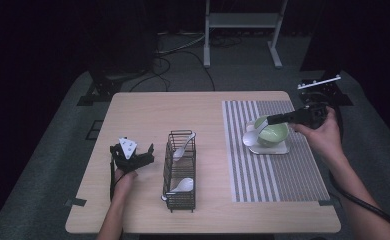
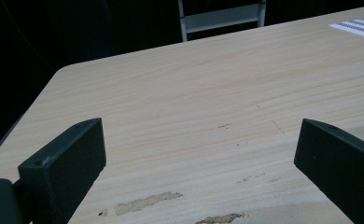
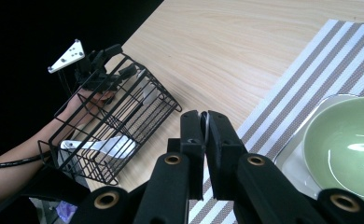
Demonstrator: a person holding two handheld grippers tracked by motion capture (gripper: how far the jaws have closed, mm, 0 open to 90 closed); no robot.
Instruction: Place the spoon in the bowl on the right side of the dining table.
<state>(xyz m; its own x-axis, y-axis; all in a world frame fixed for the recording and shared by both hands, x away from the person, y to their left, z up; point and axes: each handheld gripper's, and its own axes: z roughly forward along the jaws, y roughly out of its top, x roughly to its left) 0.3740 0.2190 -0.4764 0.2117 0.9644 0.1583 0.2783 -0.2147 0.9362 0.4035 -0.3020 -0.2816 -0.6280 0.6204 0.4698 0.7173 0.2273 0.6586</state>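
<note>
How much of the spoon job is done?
The right tool grips one white spoon beside the green bowl. Two spoons sit in the wire basket: done or still waiting, I can't tell. The left tool rests open, empty.

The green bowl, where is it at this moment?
In the high view, the green bowl sits on a white plate on the striped placemat, at the table's right.
</note>
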